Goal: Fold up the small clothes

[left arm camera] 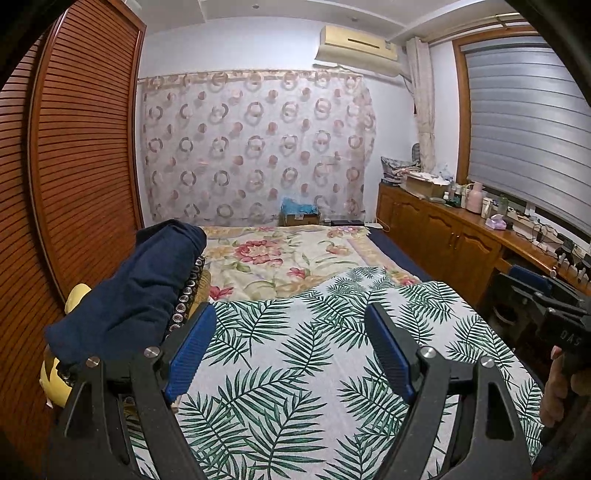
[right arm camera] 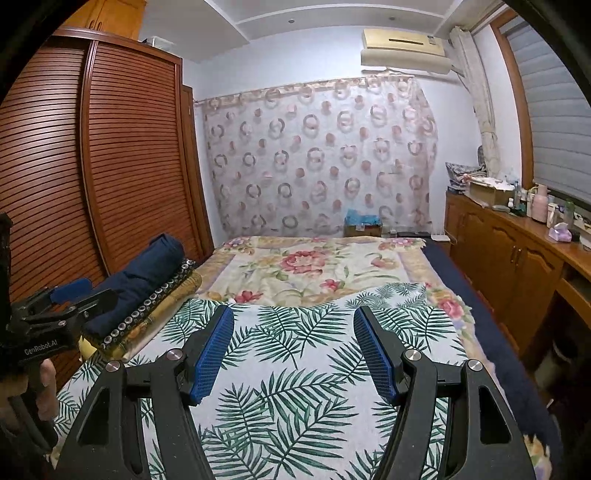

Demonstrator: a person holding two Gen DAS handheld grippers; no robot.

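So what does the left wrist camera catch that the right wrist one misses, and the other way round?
Only the left wrist view shows the yellow object under the stack of folded clothes, and the right claw at its edge.

Only the right wrist view shows the wooden cabinet top above the wardrobe, and the left claw beside the stack.

Both show the palm-leaf printed cloth spread on the bed, the rolled navy blue garment on top of the stack, the floral blanket, and open blue-padded claws holding nothing.
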